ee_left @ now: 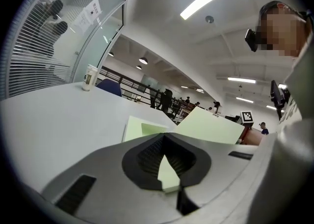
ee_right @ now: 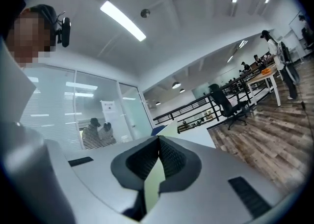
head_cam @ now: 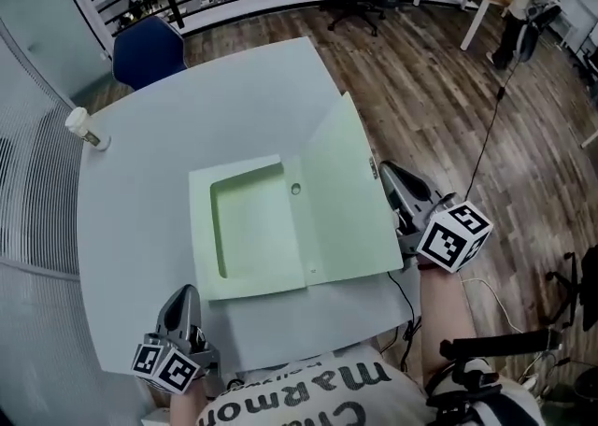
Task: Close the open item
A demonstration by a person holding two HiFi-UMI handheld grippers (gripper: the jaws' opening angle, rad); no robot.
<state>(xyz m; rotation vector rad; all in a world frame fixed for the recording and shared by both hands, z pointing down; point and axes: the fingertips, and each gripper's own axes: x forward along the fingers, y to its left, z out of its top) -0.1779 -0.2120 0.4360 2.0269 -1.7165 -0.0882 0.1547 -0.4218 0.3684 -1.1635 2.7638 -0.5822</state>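
1. While the left tongs (head_cam: 184,291) pinch the folder's (head_cam: 248,228) near corner on the worktop (head_cam: 140,219), keep it pinned.
2. Right tongs (head_cam: 386,172) grip the raised flap (head_cam: 341,200) — swing it over leftward, slowly.

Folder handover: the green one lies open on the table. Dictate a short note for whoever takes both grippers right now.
Left gripper: shut on the near left corner of the base of the folder, which lies on the table.
Right gripper: shut on the free right edge of the cover.
Done: both grips are taken, and the cover sits at a slant, its right edge raised. The folder is not yet closed.
Left to do: swing the cover over to the left onto the base, probably press it flat, then release both.
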